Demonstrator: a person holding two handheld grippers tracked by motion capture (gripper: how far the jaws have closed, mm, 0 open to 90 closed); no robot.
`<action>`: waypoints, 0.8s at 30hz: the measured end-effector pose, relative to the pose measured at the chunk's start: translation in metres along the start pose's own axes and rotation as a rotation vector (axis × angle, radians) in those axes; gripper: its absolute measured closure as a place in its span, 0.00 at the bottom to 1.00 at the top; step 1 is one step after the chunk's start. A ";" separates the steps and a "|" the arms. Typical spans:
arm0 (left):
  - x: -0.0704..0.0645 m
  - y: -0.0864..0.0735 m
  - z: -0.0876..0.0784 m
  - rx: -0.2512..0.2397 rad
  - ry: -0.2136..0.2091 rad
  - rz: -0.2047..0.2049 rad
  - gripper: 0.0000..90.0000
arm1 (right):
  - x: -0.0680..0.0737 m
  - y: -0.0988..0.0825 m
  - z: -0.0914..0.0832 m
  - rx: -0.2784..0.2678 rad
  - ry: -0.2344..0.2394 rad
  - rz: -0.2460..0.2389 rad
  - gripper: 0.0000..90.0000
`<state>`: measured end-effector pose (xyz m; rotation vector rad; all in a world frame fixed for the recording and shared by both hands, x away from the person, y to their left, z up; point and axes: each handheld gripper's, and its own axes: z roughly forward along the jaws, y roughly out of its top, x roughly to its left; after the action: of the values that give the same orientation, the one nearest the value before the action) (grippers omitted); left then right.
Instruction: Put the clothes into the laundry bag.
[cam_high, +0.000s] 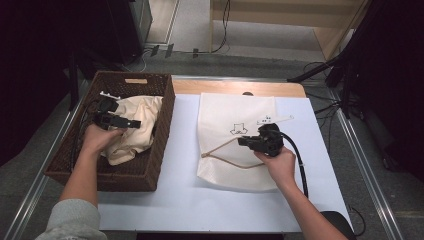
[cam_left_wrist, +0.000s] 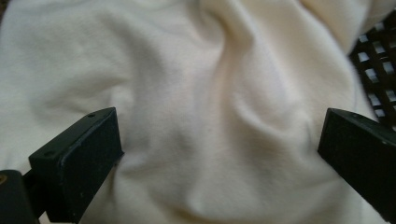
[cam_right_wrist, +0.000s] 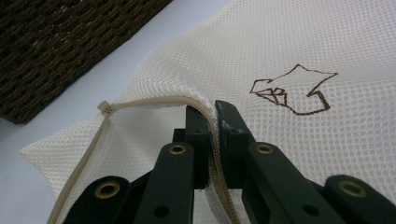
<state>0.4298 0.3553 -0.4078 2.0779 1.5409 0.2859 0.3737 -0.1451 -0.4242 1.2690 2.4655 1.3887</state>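
Note:
A cream cloth (cam_high: 146, 112) lies bunched in a dark woven basket (cam_high: 166, 125) at the left. My left gripper (cam_high: 134, 123) reaches into the basket over the cloth. In the left gripper view its jaws (cam_left_wrist: 219, 149) stand wide open with the cloth (cam_left_wrist: 210, 88) close behind them, and nothing is pinched. A white mesh bag (cam_high: 230, 110) with a small brown drawing lies flat on the table. My right gripper (cam_high: 243, 142) is shut on the bag's zipper edge (cam_right_wrist: 140, 103) and lifts that edge a little. The right gripper view shows both jaws (cam_right_wrist: 212, 109) clamped on the zipper tape.
A white sheet (cam_high: 185, 195) covers the table, with a wooden strip (cam_high: 235, 88) at the back. The basket's wall (cam_right_wrist: 70, 37) stands just left of the bag. A black cable (cam_high: 300, 162) trails from the right gripper. A white plastic piece (cam_high: 110, 95) lies in the basket's far end.

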 end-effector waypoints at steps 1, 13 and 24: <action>0.002 -0.001 0.001 0.009 0.005 -0.008 0.01 | 0.000 0.000 0.000 0.000 0.001 0.000 0.94; 0.014 -0.020 0.021 0.006 0.094 -0.086 0.00 | -0.001 -0.001 0.000 0.013 0.002 -0.005 0.94; 0.002 -0.019 0.030 -0.026 0.141 -0.021 0.09 | -0.002 -0.001 0.003 0.017 0.001 -0.006 0.94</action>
<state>0.4285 0.3528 -0.4431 2.0581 1.6308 0.4507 0.3755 -0.1444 -0.4271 1.2633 2.4851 1.3707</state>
